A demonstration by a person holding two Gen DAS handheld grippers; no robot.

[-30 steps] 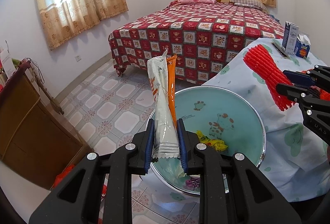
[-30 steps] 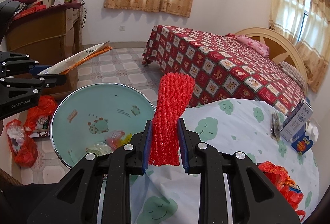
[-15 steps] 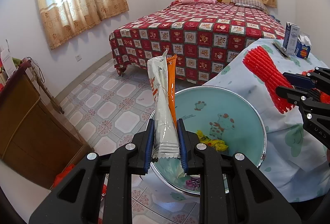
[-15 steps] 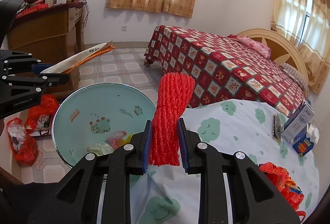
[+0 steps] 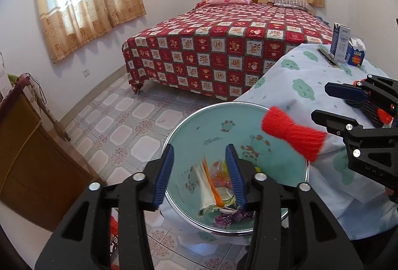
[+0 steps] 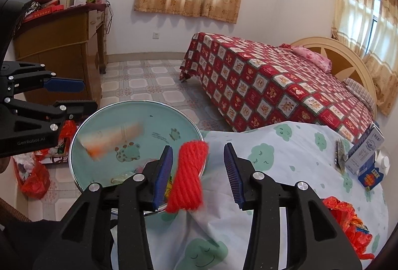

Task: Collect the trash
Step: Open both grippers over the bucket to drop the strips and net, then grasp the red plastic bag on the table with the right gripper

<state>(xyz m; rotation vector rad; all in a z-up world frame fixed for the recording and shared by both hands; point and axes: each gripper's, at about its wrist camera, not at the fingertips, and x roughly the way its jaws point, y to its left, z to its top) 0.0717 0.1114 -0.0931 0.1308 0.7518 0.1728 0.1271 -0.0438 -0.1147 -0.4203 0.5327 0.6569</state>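
Observation:
Both grippers are open over a teal metal basin [image 5: 214,125] holding several wrappers. My left gripper [image 5: 202,176] is open above it; the white and orange wrapper [image 5: 207,185] is loose below its jaws, blurred, inside the basin, and shows in the right wrist view [image 6: 112,139]. My right gripper [image 6: 197,171] is open at the basin's rim [image 6: 74,135]; the red foam net [image 6: 189,178] is loose between its jaws, touching neither pad, also seen in the left wrist view [image 5: 293,137].
A table with a cloud-print cloth [image 6: 286,158] holds cartons [image 6: 365,153] and red wrappers [image 6: 348,220] at the right. A bed [image 5: 223,46] stands behind. A wooden cabinet [image 6: 62,51] and red bags [image 6: 34,178] are at the left on the tiled floor.
Both grippers have opened. The white and orange wrapper has dropped from the left gripper into the basin, and the red foam net has left the right gripper's grip.

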